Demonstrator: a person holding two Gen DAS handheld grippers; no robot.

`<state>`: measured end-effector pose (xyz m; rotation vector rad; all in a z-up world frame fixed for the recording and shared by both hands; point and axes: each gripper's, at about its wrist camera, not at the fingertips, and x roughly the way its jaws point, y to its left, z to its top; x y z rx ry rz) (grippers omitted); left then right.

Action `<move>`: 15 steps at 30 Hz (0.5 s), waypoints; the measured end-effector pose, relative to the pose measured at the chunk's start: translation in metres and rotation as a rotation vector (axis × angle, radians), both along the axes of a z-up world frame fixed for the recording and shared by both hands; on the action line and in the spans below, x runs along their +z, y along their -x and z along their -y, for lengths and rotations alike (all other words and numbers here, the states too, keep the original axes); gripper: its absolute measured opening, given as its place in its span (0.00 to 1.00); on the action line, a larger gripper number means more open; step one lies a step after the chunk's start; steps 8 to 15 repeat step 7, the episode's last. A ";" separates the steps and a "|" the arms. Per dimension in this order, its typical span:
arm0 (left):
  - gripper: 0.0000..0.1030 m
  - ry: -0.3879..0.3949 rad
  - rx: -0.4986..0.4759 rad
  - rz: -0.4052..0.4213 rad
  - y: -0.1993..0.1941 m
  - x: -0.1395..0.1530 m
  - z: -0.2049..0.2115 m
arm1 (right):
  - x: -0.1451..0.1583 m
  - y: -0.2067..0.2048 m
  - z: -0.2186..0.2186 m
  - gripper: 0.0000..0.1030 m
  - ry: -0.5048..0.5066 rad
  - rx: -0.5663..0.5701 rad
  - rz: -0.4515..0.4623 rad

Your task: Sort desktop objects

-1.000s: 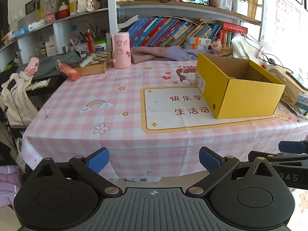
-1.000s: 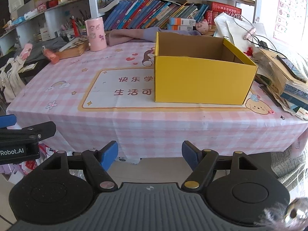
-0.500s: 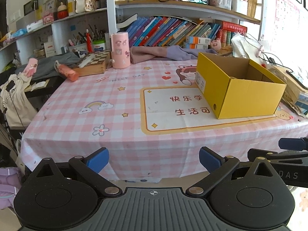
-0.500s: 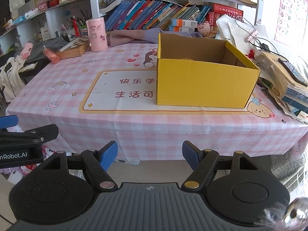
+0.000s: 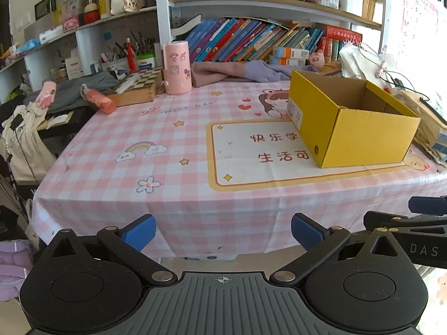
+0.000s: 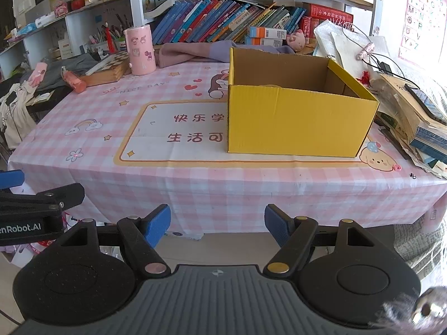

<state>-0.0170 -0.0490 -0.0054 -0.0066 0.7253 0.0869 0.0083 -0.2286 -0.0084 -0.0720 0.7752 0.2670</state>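
Compared with one second ago I see almost no change: both my grippers hang in the same place before the counter's near edge, only the view sits very slightly different. The left gripper (image 5: pixel 223 230) has its blue fingers (image 5: pixel 139 231) wide apart with nothing between them, and the right gripper (image 6: pixel 218 226) has its fingers (image 6: pixel 159 224) also apart, a bit less wide, and empty. The yellow box (image 6: pixel 296 120) stands open on the counter (image 6: pixel 195 173), which wears a pink checked cloth. I cannot see the floor of the box, because its front wall hides it. Far left of the box stand a pink cup (image 5: pixel 176 68) and, touching it, a chessboard case (image 5: pixel 137 88); an orange bottle (image 5: pixel 97 101) lies just left of the case. Behind the box lies a purple cloth (image 5: pixel 237 73), and behind that a shelf with leaning books (image 6: pixel 223 18). Right of the box a pile of books and papers (image 6: pixel 413 120) is partly cut off. At the lower right corner of the right wrist view something blurred and shiny shows; I cannot tell what it is.
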 end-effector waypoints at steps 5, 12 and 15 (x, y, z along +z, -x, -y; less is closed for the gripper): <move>1.00 -0.001 -0.008 -0.001 -0.001 -0.001 0.001 | 0.000 -0.006 0.001 0.70 0.002 -0.004 -0.007; 1.00 0.008 -0.008 0.002 -0.003 0.000 0.001 | -0.001 -0.007 0.003 0.70 0.003 -0.008 -0.009; 1.00 0.008 -0.008 0.002 -0.003 0.000 0.001 | -0.001 -0.007 0.003 0.70 0.003 -0.008 -0.009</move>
